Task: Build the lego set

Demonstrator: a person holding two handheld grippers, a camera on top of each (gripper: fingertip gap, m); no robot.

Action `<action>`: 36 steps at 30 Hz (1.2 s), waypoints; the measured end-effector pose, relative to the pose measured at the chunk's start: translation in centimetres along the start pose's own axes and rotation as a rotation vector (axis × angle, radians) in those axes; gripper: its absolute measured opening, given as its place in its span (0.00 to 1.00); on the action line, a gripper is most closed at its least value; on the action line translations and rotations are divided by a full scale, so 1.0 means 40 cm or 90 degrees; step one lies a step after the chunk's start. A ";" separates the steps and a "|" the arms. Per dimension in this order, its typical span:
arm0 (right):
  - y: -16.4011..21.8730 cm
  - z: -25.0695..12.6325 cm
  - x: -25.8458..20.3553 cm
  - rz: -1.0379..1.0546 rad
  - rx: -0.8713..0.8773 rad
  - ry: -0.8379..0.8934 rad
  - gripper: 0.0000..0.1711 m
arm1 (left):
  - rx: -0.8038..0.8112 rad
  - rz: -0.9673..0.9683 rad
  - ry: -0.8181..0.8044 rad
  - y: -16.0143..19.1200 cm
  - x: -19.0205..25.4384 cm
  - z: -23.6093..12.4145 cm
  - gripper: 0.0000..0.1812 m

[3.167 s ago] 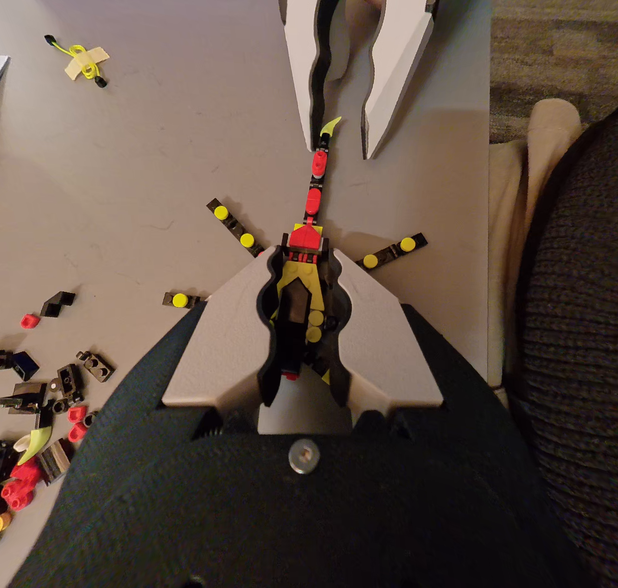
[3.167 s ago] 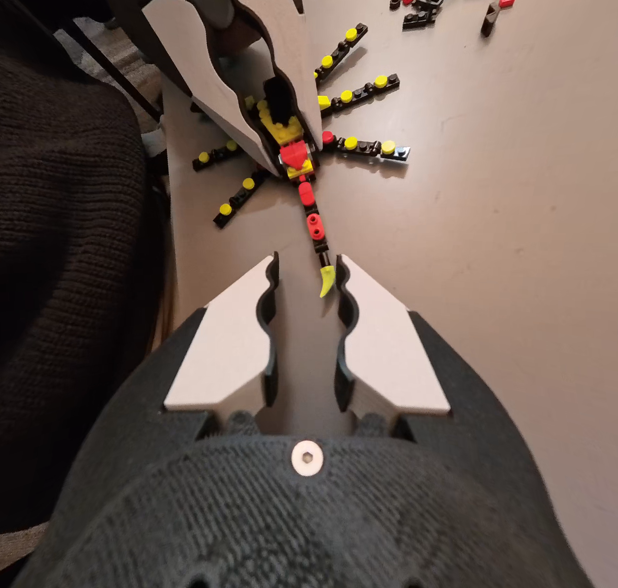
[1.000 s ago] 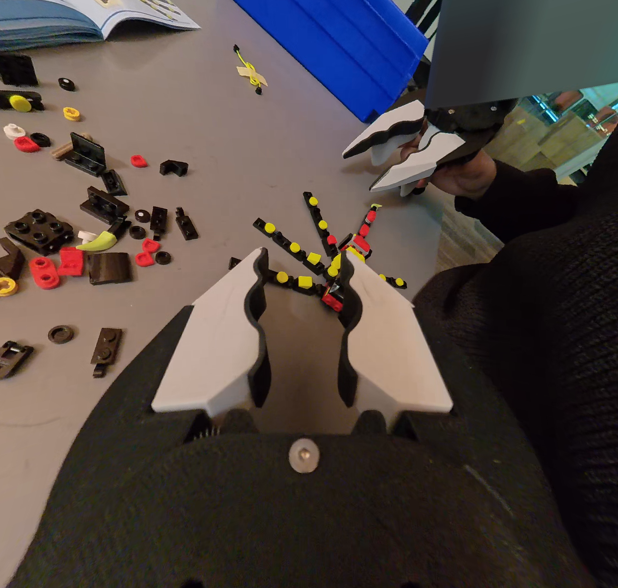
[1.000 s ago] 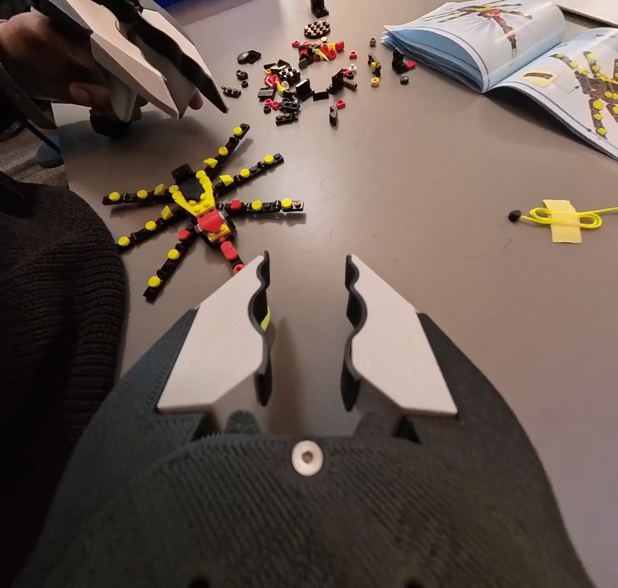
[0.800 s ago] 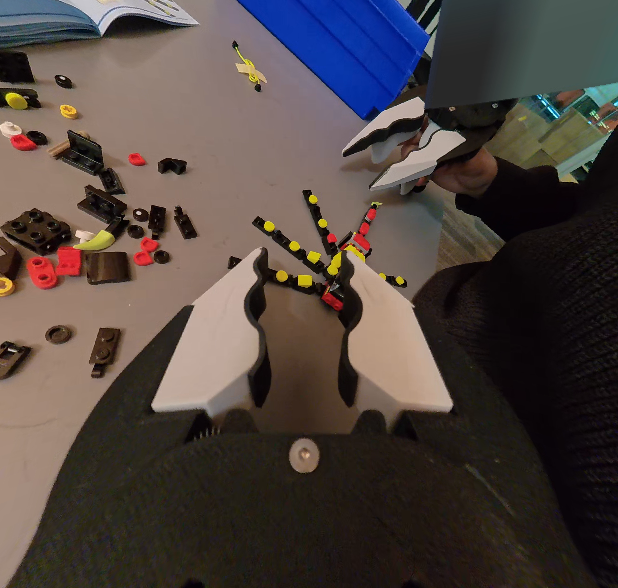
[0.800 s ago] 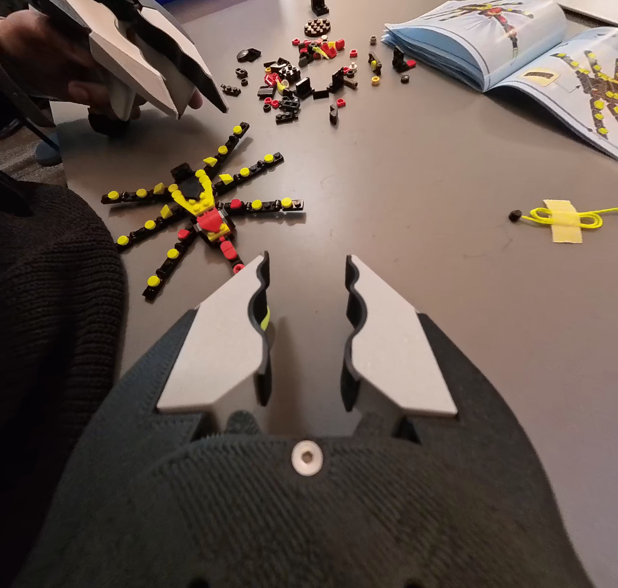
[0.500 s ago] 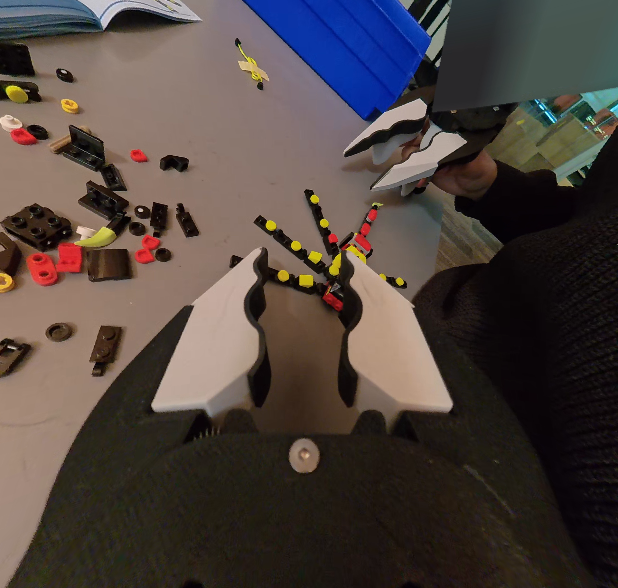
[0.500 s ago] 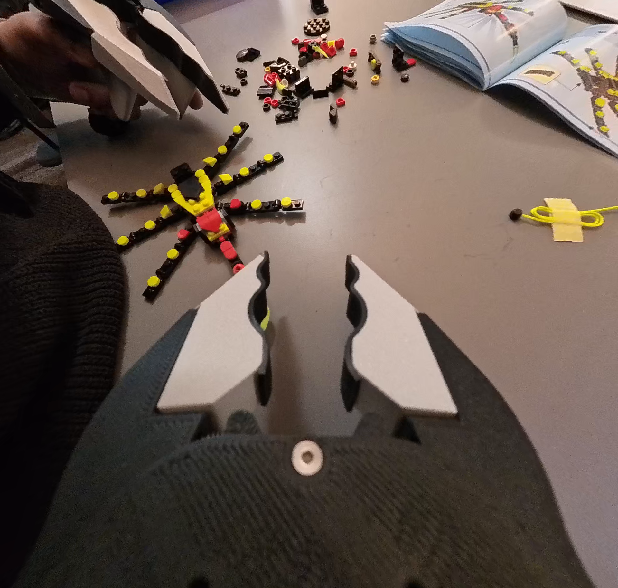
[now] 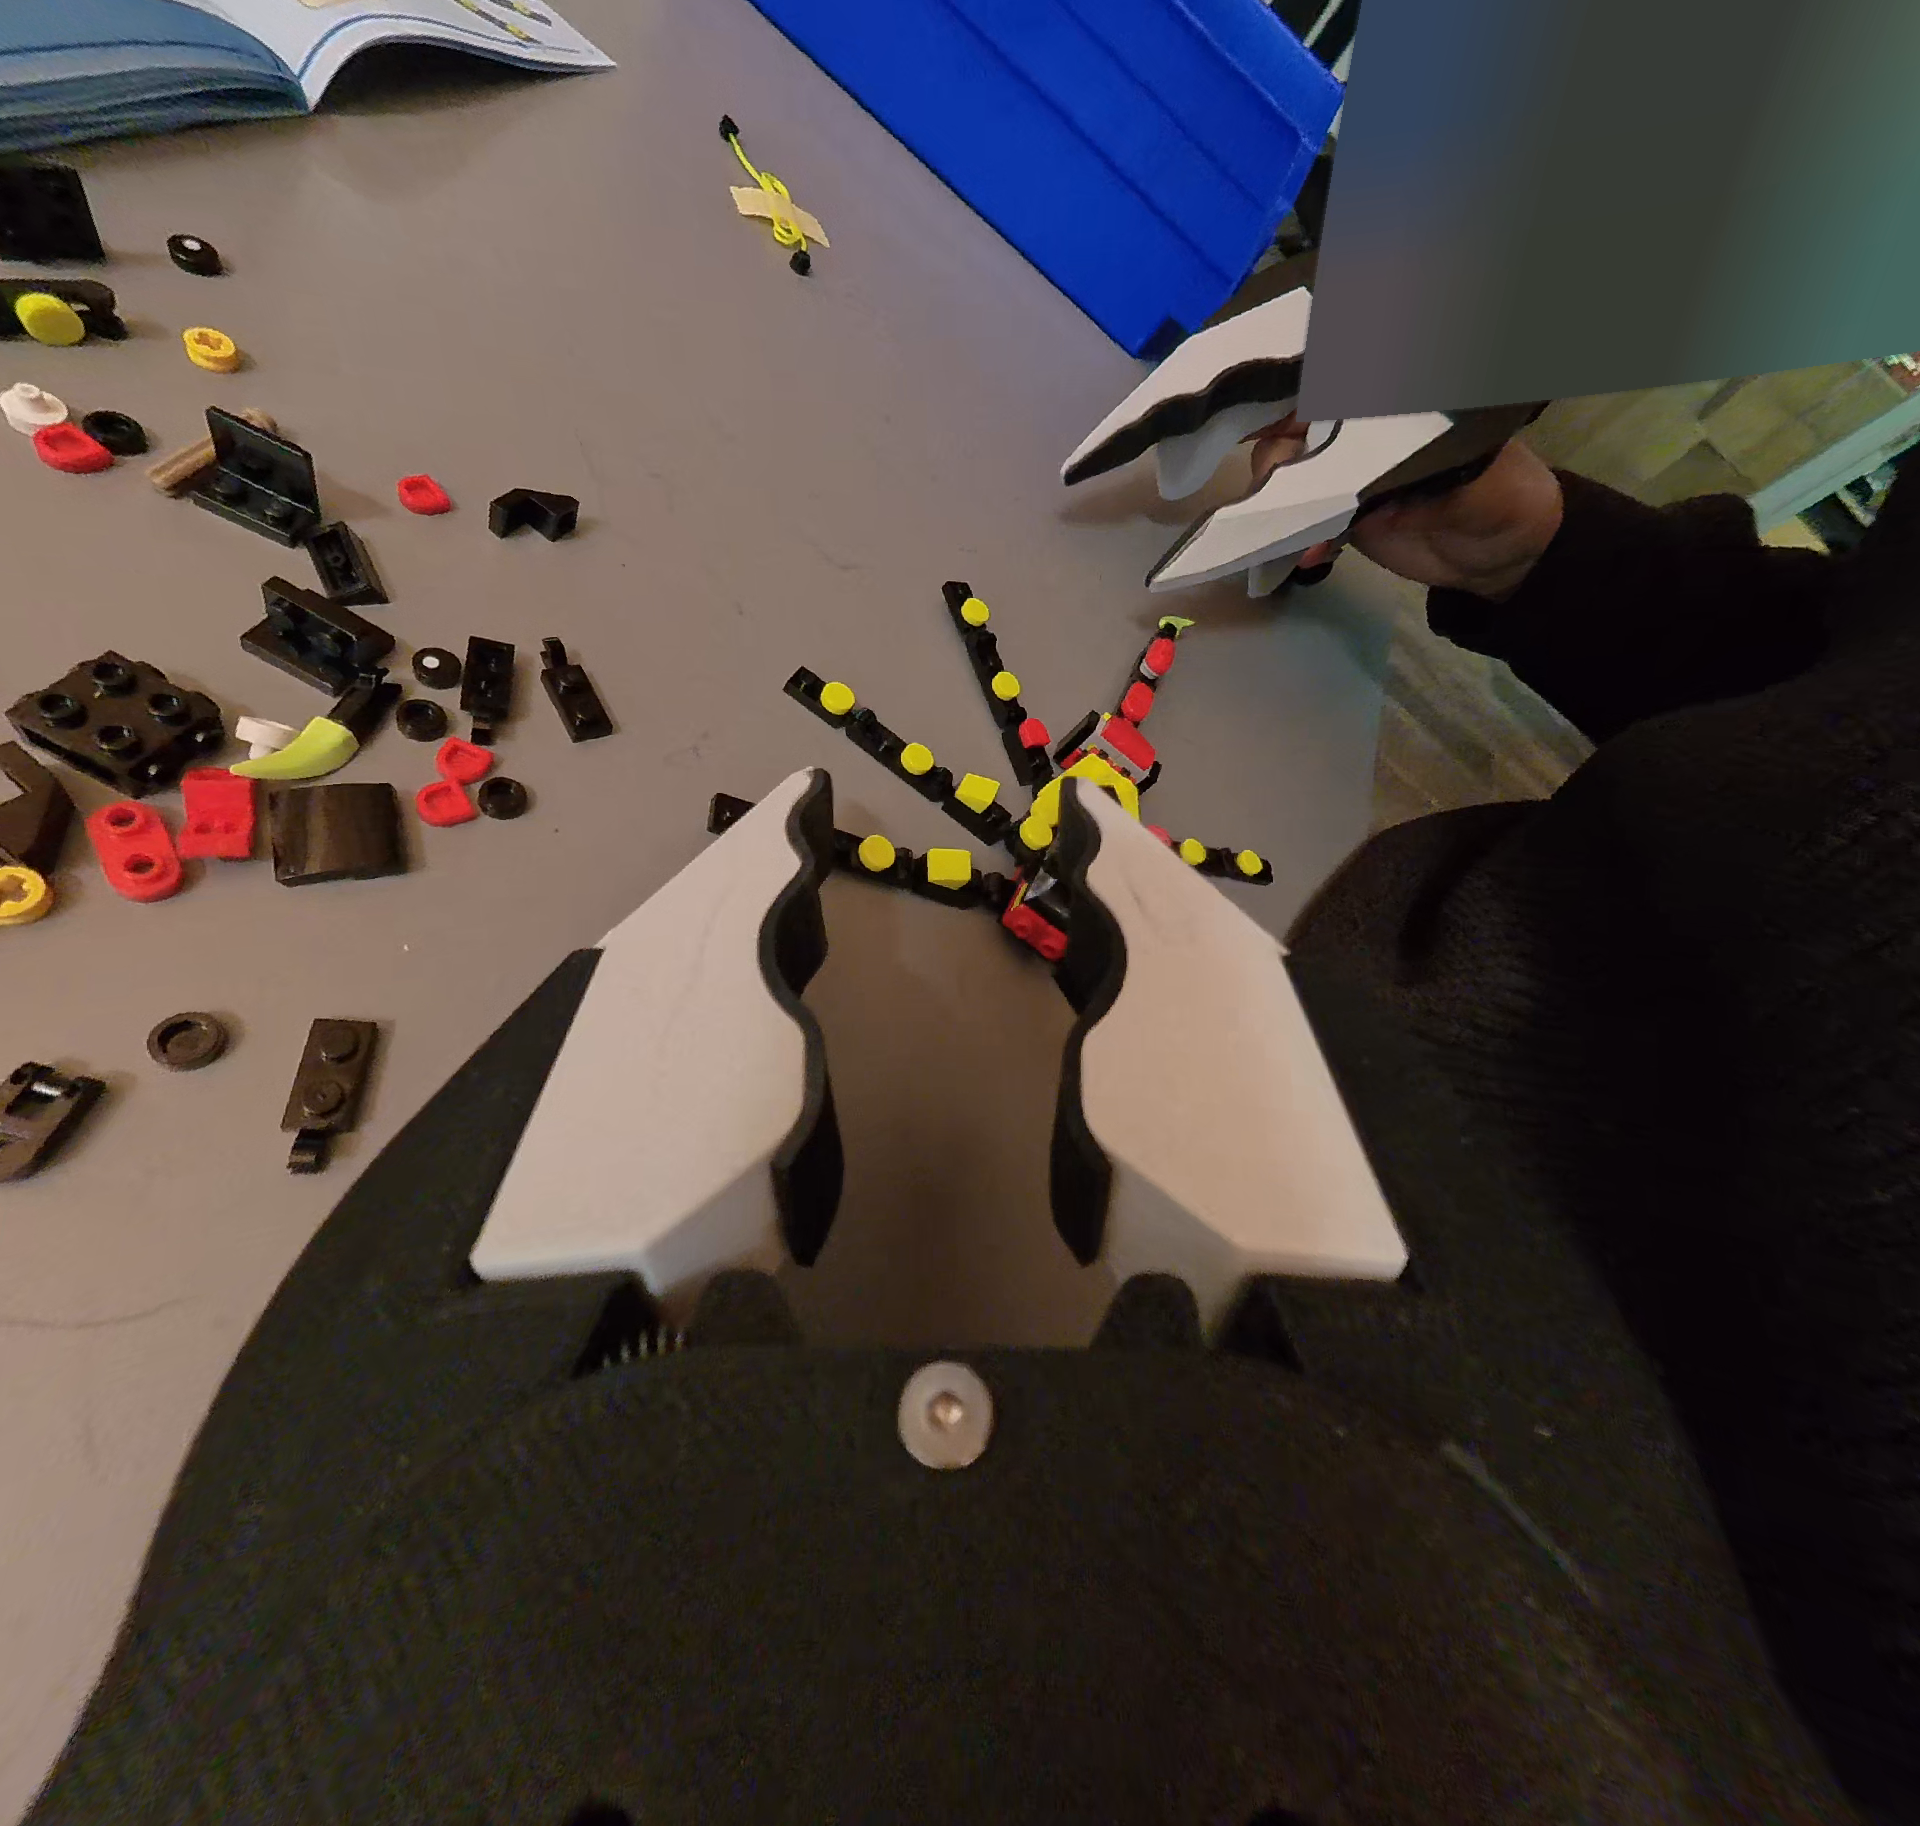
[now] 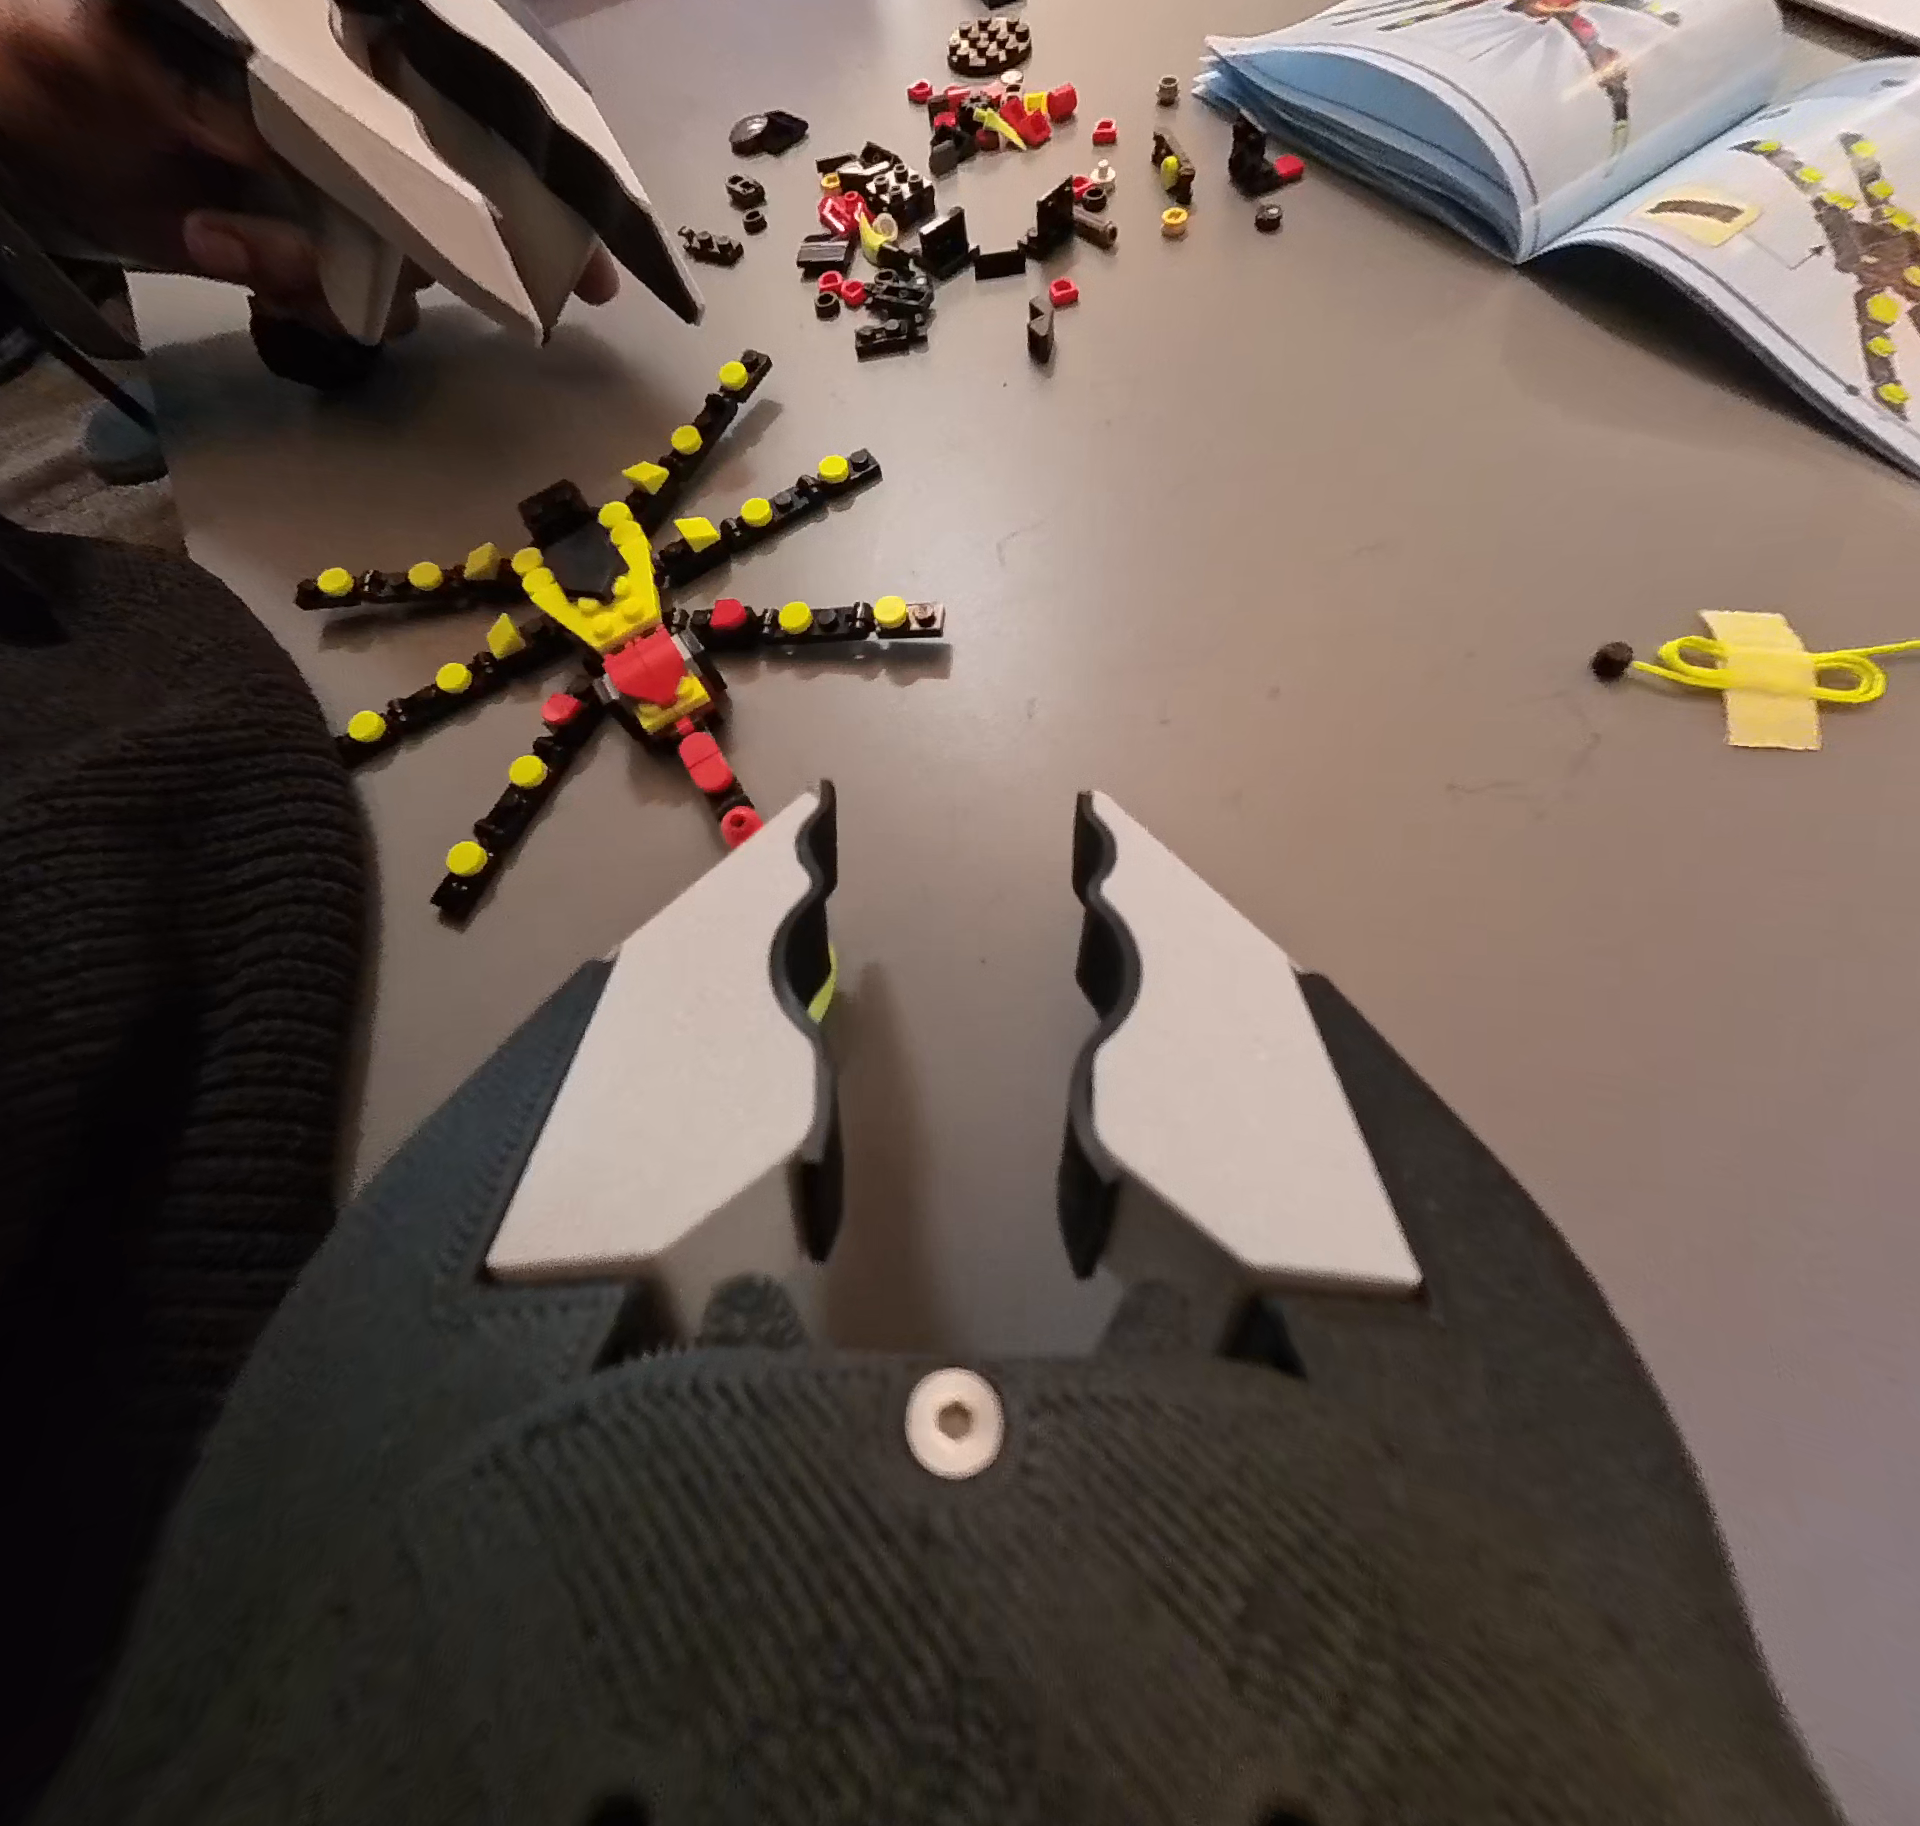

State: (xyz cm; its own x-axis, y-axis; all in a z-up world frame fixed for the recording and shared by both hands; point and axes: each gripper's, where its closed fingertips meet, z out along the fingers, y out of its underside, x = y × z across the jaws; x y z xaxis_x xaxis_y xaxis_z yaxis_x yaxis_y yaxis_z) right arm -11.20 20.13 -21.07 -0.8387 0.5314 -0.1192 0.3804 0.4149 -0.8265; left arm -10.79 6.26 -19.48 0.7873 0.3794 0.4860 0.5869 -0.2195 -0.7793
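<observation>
A black, yellow and red lego spider (image 10: 623, 633) lies flat on the grey table (image 10: 1299, 550), near its edge. My left gripper (image 9: 951, 810) is open and empty, and hovers over the spider (image 9: 1039, 789), whose body is partly hidden behind the right finger. It also shows in the right wrist view (image 10: 623, 322), above the spider's far side. My right gripper (image 10: 956, 810) is open and empty, just right of the spider's red tail. A lime tip (image 10: 826, 992) peeks from under its left finger. It shows in the left wrist view (image 9: 1110, 527) too.
Loose black, red and yellow pieces (image 9: 312, 737) (image 10: 935, 197) lie scattered beyond the spider. An open instruction booklet (image 10: 1558, 114) (image 9: 260, 10) lies farther off. A blue bin (image 9: 1039, 114) stands at the table's side. A yellow string with tape (image 10: 1766, 685) lies to the right. The grippers' ends are close to 15 cm from one another.
Almost nothing. Both grippers stay open and drift only slightly. The spider and the loose pieces have not moved.
</observation>
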 end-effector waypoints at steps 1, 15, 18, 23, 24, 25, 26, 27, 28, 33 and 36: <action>0.002 0.000 -0.001 -0.007 -0.002 0.003 0.26 | -0.001 0.006 -0.005 0.000 0.000 -0.001 0.23; -0.030 -0.006 -0.077 -0.128 -0.005 0.012 0.25 | -0.103 0.132 -0.035 0.064 0.027 -0.031 0.13; -0.033 -0.003 -0.091 -0.146 -0.007 0.010 0.25 | -0.173 0.159 -0.030 0.113 0.037 -0.017 0.13; -0.034 -0.003 -0.100 -0.160 -0.009 0.012 0.25 | -0.230 0.217 -0.042 0.155 0.050 0.000 0.15; -0.035 -0.004 -0.101 -0.160 -0.007 0.011 0.25 | -0.231 0.223 -0.043 0.156 0.053 0.003 0.15; -0.037 -0.005 -0.102 -0.159 -0.006 0.011 0.25 | -0.231 0.226 -0.042 0.157 0.056 0.005 0.15; -0.037 -0.006 -0.102 -0.158 -0.004 0.011 0.25 | -0.231 0.225 -0.038 0.158 0.060 0.006 0.15; -0.038 -0.007 -0.102 -0.157 -0.003 0.011 0.25 | -0.231 0.222 -0.033 0.159 0.063 0.008 0.15; -0.039 -0.008 -0.102 -0.156 -0.002 0.011 0.25 | -0.231 0.219 -0.029 0.159 0.067 0.010 0.15; -0.036 -0.008 -0.096 -0.149 -0.003 0.011 0.25 | -0.228 0.215 -0.019 0.161 0.074 0.017 0.15; -0.034 -0.007 -0.091 -0.142 -0.004 0.013 0.25 | -0.226 0.209 -0.012 0.161 0.077 0.019 0.14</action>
State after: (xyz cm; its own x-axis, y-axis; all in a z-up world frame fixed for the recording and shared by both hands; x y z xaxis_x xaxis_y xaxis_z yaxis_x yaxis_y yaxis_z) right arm -8.57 17.85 -19.36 -0.8942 0.4409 0.0776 0.1889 0.5287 -0.8275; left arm -4.75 6.68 -23.31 0.9400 0.2542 0.2277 0.3392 -0.6222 -0.7056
